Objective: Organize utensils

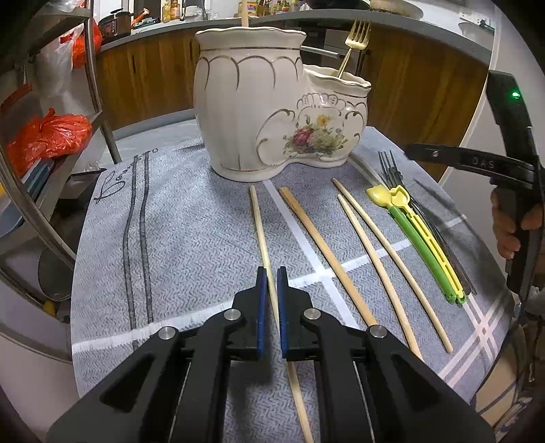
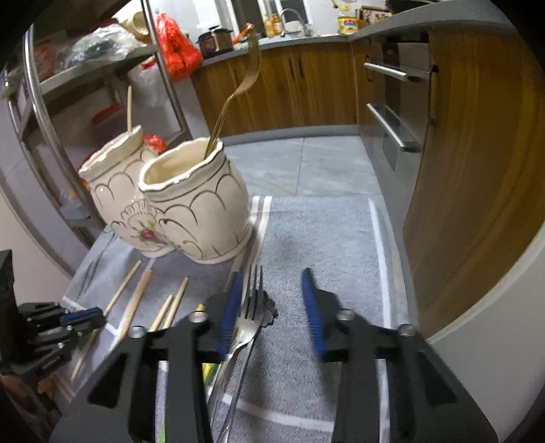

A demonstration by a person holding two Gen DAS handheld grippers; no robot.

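Grey cloth (image 1: 204,238), left gripper (image 1: 271,272) clamping chopstick (image 1: 260,221), right gripper (image 2: 272,300) "DAS" parted over fork (image 2: 253,300)

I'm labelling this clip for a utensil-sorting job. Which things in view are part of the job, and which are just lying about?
Part of the job:
- ceramic holder, gold fork already in it
- chopsticks on the cloth; one gripped by the left gripper
- silver forks by the right gripper
- green and yellow plastic spoons

Lying about:
- orange bags
- metal rack
- pot on the counter

Both wrist views look steeply down along their tongs, close over the bench (image 1: 170,221). Shared: ceramic holder (image 1: 259,112) (image 2: 190,211), chopsticks, far cabinets.
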